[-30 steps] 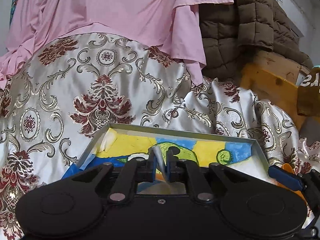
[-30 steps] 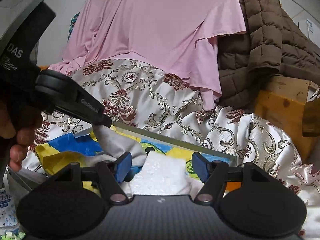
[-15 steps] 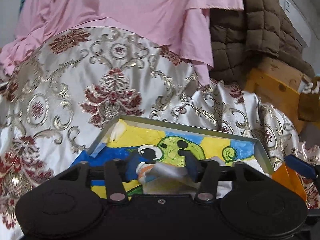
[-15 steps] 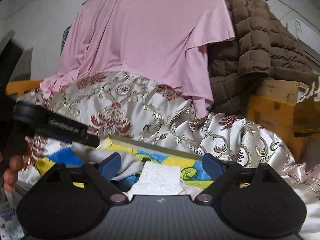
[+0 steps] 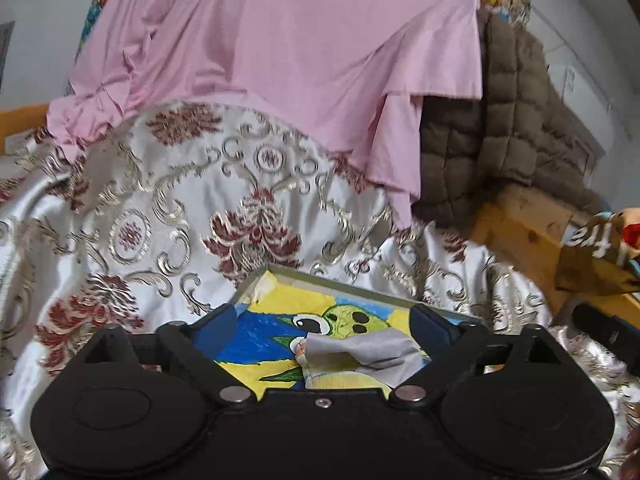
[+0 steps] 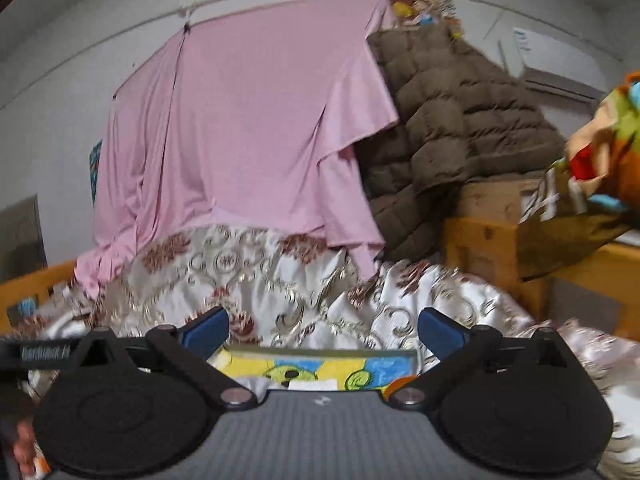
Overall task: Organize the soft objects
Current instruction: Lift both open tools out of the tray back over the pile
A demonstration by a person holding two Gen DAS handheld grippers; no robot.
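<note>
From the left wrist view we are looking over the left hand-held gripper, whose jaws have just been opening and are now standing wide, their pads pressing on nothing. Between them, lower down, a grey cloth is lying crumpled in a shallow tray lined with a yellow-and-blue cartoon drawing; the tray is resting on a brocade bedspread. We are judging that this piece is already put away in the tray and let go. Its long axis is running roughly left to right across the tray, with the bunched end pointing left, toward the drawing's green face.

From the right wrist view we are seeing the right hand-held gripper, jaws likewise just opened and standing wide, with nothing between the pads. The tray is showing only as a strip below them, with a small white piece lying in it, too hidden to give a direction. What is left we are only guessing at: a pink sheet and a brown quilted coat are hanging behind, untouched.
</note>
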